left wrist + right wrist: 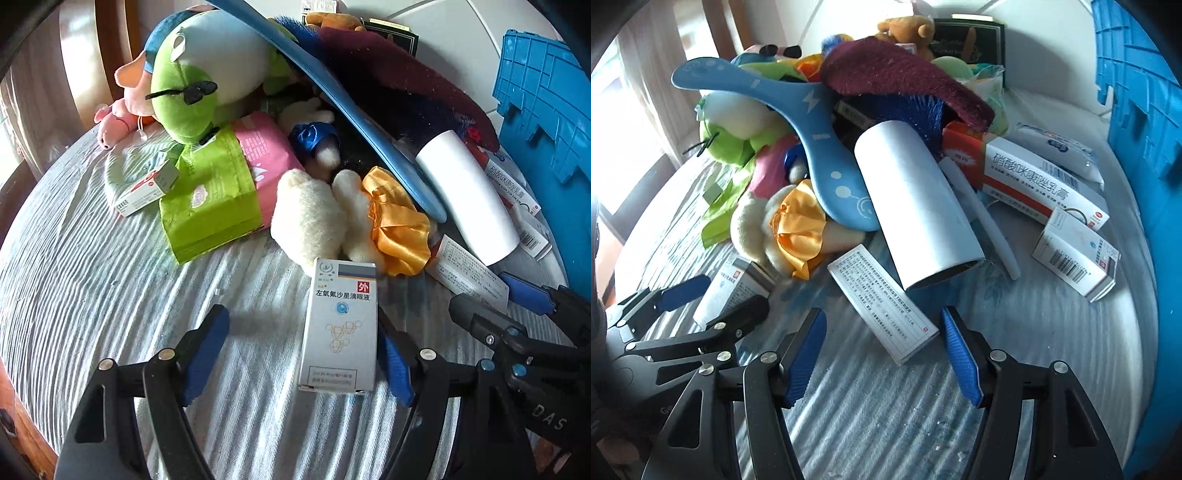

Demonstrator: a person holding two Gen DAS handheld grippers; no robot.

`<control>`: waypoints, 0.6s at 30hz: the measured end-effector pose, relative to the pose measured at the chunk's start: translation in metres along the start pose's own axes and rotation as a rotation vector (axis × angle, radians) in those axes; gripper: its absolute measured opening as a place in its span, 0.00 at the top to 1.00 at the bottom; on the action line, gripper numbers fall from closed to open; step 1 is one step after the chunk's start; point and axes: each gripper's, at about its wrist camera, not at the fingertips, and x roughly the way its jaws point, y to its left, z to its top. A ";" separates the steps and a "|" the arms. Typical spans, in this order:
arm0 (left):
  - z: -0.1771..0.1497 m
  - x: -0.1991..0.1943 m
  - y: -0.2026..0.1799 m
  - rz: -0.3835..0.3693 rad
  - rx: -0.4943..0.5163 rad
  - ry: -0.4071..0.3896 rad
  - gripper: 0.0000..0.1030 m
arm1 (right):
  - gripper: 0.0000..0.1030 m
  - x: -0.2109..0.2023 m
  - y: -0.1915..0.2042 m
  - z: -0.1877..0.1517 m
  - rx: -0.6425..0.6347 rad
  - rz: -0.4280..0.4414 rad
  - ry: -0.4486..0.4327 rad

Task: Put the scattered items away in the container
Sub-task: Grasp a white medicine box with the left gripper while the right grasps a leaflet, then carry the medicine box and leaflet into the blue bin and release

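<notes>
Striped cloth (92,295): eye-drop box (340,332) between open left tool (306,350) fingers.

Daylit wrist views with strong fisheye curvature and dark corner vignetting.

Light enters from the upper left, apparently through a curtained window (646,74) that is blown out to near white. It rakes across the striped cloth (92,295), picking out its ridges in alternating bright and dark bands. A soft shadow falls on the cloth left of the small carton (340,328) and under the white roll (916,206). Focus is crisp at centre, where printed text is legible; toward the rims, straight lines bow, the blue crate (1137,110) curves, and detail softens. Glossy satin shows mild glare.
</notes>
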 end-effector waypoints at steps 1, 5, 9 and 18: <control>0.000 -0.002 0.000 -0.007 0.000 -0.001 0.39 | 0.65 -0.001 0.004 -0.001 -0.012 -0.049 -0.004; -0.010 -0.007 -0.009 -0.044 0.039 -0.004 0.70 | 0.69 -0.005 0.017 -0.015 -0.035 -0.085 -0.012; -0.014 -0.018 -0.003 -0.059 0.032 -0.011 0.70 | 0.69 -0.016 0.035 -0.031 -0.028 -0.095 -0.030; 0.023 -0.106 0.007 -0.075 0.079 -0.173 0.71 | 0.69 -0.082 0.030 0.014 -0.008 -0.133 -0.186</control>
